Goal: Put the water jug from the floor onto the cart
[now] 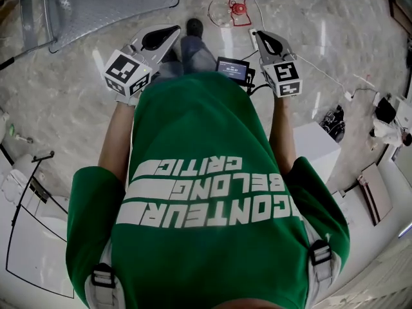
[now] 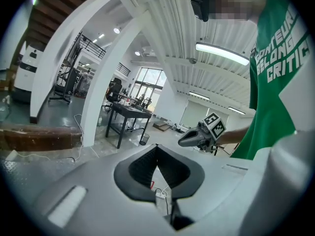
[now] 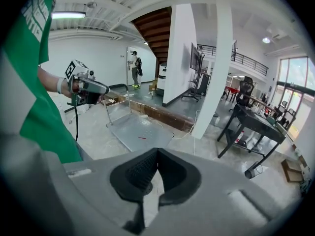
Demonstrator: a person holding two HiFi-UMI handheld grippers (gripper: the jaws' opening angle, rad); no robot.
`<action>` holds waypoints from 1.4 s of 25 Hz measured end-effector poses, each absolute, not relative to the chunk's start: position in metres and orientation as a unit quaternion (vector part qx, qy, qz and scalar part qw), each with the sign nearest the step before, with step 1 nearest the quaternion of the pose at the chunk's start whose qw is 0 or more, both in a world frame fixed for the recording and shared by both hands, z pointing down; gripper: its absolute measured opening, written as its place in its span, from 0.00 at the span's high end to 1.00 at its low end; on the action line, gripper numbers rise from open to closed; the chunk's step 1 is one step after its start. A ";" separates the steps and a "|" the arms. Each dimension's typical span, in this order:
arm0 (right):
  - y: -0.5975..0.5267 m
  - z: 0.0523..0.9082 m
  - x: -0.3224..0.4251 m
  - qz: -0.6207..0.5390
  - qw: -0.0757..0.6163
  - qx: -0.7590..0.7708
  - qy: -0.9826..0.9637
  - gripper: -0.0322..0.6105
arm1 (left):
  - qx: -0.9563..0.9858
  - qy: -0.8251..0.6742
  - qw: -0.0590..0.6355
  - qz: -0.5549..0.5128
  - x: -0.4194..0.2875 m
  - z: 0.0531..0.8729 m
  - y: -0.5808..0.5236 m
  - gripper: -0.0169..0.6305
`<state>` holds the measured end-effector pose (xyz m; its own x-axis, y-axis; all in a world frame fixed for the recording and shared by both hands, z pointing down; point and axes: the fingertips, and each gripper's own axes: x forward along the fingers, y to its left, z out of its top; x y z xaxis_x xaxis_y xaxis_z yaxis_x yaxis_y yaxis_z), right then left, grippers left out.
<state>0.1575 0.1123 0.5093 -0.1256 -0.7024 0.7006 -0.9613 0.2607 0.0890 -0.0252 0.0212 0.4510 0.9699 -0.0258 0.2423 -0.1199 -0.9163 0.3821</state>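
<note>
Two grey two-jaw claws with marker cubes, left gripper [image 1: 172, 32] and right gripper [image 1: 257, 36]: both held out over the pale stone floor [image 1: 77, 108], each with jaws closed tip to tip and nothing gripped. Clear water jug with red cap [image 1: 238, 8] (small, seen from above): stands on the floor just ahead of the grippers. Grey metal platform cart [image 1: 109, 5]: on the floor to the jug's left, apart from it.

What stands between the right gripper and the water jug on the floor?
Nothing visible does: in the head view only bare floor lies between the right gripper and the water jug.
</note>
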 end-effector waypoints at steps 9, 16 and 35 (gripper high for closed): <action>0.034 0.583 0.213 0.237 0.332 0.548 -0.730 0.96 | 0.968 -0.040 0.205 0.136 0.030 0.484 -0.052 0.96; 0.045 0.605 0.233 0.280 0.351 0.534 -0.717 0.96 | 0.968 -0.017 0.212 0.132 0.055 0.457 -0.038 0.96; 0.045 0.813 0.282 0.411 0.411 0.485 -0.653 0.64 | 0.943 0.016 0.263 0.203 0.116 0.532 -0.039 0.96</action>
<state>0.2816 0.0453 0.8128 -0.1919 -0.2950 0.9360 -0.9716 0.1919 -0.1387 0.1162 -0.0393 0.5324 0.9168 0.1376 0.3749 -0.0761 -0.8614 0.5022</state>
